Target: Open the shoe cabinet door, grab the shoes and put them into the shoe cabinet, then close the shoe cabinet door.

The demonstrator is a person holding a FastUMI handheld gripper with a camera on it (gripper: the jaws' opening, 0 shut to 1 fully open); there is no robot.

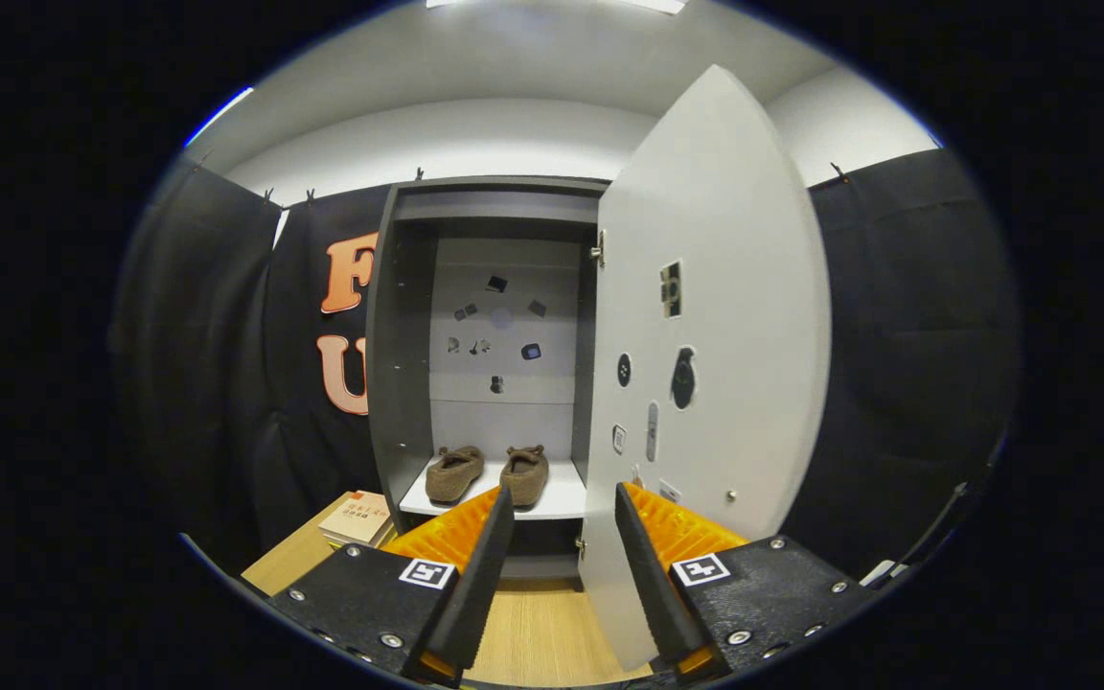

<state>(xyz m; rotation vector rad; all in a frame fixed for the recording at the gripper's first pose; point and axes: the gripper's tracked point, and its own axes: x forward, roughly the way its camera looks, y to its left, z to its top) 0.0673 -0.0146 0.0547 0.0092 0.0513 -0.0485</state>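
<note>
The grey shoe cabinet (399,364) stands open ahead of me. Its pale door (715,316) is swung out to the right, with a small knob (731,495) near its lower edge. Two brown slippers, left (454,473) and right (524,474), sit side by side on the white lower shelf (566,496) inside. My gripper (563,505) is open, nothing between its fingers. The left fingertip (502,508) lies in front of the shelf edge, just under the right slipper. The right fingertip (627,508) lies in front of the door's lower inner edge.
A stack of books (357,518) lies on the wooden floor (533,628) left of the cabinet's foot. Small stickers dot the cabinet's back panel (502,335) and the door's inner face. Black cloth walls close in both sides.
</note>
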